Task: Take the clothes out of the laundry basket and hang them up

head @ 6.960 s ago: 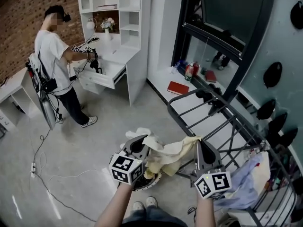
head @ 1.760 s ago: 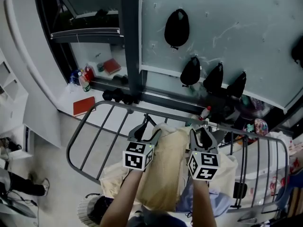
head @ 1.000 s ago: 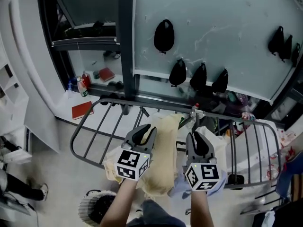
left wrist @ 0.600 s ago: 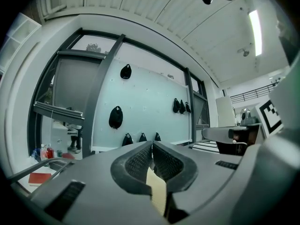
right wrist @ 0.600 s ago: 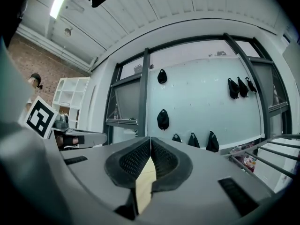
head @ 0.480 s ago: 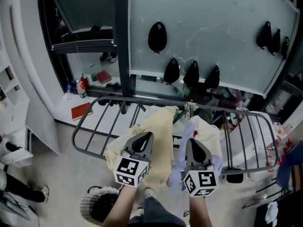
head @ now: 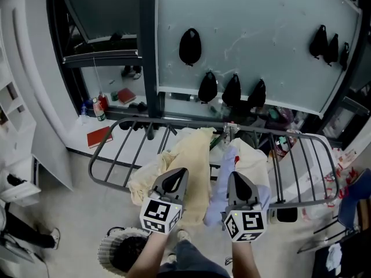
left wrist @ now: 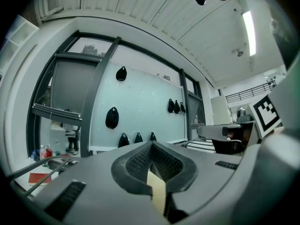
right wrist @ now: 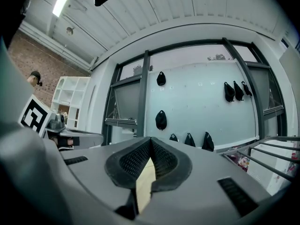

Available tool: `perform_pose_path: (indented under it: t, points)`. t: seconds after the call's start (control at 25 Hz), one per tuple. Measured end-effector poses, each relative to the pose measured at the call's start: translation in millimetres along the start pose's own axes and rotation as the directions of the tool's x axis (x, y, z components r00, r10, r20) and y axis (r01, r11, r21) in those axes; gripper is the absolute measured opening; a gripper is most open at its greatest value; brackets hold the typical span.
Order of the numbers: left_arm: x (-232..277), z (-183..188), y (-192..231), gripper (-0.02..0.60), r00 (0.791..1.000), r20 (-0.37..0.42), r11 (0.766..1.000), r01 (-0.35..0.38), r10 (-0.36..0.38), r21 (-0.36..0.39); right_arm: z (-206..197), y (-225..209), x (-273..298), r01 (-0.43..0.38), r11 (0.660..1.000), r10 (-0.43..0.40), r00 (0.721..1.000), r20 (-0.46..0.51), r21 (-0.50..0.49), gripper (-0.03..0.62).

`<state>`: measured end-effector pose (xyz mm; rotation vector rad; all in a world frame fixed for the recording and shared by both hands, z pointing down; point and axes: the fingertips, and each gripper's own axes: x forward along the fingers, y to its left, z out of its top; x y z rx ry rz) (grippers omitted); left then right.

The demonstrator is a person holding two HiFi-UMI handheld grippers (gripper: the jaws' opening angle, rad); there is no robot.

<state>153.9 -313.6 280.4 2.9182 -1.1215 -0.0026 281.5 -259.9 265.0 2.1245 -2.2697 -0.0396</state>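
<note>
Below the window (head: 243, 33), the cream cloth (head: 194, 155) lies over the drying rack (head: 113, 152); soft and light, I would pinch its hem. My left gripper (head: 178, 174) and right gripper (head: 233, 177) are closed, empty

Straight ahead at 12 o'clock, blocked by the drying rack (head: 102, 145), draped in the middle with a yellow cloth (head: 194, 155) and a pale blue garment (head: 223, 178), just beyond the left hand-held gripper (head: 177, 174) and the right hand-held gripper (head: 236, 177). Bare rails with open gaps at 10 and 2 o'clock. Past the rack, shut off by a dark window post (head: 148, 45) and glass hung with black bags (head: 190, 46). Low at 7 o'clock, the laundry basket (head: 113, 253). Open floor (head: 64, 213) at 9 o'clock.
</note>
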Motion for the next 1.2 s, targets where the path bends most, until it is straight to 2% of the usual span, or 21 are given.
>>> perform_pose_path:
  t: [1.2]
  points:
    - [2.0, -1.1, -3.4, 0.020, 1.000, 0.010, 0.999, 0.024, -0.023, -0.030, -2.2, -0.7, 1.7, -0.002, 1.000, 0.001, 1.000, -0.030, -0.025, 0.000]
